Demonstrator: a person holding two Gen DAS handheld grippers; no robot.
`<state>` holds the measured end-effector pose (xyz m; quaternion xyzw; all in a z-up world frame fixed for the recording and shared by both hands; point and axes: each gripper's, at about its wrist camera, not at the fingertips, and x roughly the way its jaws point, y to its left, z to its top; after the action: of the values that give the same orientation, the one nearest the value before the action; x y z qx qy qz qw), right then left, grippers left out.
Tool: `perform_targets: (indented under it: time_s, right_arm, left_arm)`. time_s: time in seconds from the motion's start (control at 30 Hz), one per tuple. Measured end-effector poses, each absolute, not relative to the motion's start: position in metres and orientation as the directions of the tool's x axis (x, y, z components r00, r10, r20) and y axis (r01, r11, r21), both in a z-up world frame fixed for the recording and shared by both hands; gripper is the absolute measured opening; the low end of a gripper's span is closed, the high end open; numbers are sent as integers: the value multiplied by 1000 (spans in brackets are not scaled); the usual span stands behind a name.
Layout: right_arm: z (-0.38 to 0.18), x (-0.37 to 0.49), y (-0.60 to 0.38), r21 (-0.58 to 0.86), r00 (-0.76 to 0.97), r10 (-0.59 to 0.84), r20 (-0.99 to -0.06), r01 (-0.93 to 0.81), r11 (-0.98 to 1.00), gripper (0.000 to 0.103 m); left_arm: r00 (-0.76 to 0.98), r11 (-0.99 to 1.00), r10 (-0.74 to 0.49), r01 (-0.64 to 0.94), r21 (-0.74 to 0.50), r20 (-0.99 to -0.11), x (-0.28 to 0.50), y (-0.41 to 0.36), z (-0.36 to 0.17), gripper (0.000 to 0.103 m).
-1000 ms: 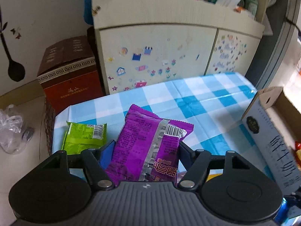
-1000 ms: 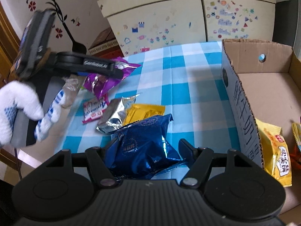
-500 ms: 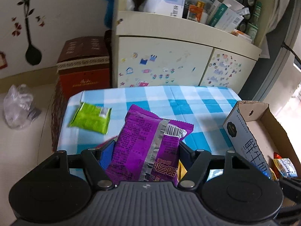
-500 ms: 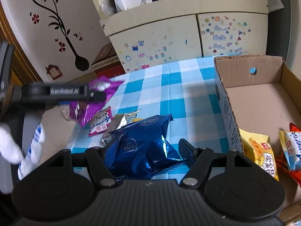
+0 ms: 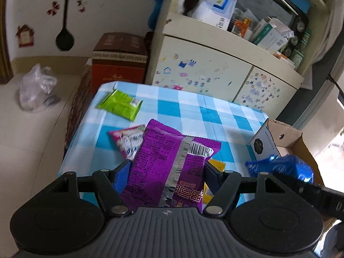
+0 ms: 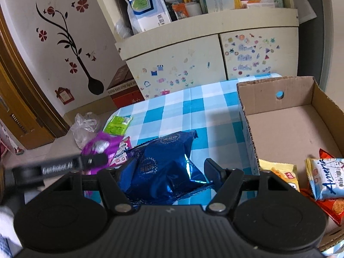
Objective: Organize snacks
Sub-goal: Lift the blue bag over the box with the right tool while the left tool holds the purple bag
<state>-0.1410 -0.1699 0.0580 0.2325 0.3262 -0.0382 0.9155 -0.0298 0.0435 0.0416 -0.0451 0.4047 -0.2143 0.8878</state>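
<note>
Checked table [image 5: 217,116], green packet [image 5: 119,105], pink packet [image 5: 129,139], cardboard box [image 6: 286,116]

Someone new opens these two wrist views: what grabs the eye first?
The purple snack bag fills the left wrist view, clamped in the left gripper, and the shiny blue snack bag does the same in the right gripper. To the right sits the open cardboard box on the blue checked tablecloth, a few snack packs already in its near corner.
</note>
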Motion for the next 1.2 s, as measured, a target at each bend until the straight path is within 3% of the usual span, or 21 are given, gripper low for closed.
perform_targets:
  time_s: [0.4, 0.83, 1.2]
  right_arm:
    - [77, -162, -188, 429, 810, 64, -583, 241, 870, 70]
    - [114, -211, -258, 528, 891, -25, -453, 290, 798, 70]
    - [113, -243, -313, 608, 893, -143, -426, 399, 687, 70]
  left_arm:
    - [598, 905, -423, 317, -283, -681, -60, 42, 50, 75]
    - [566, 855, -512, 410, -318, -646, -88, -9, 75, 75]
    - [505, 793, -595, 495, -354, -626, -100, -68, 88, 75]
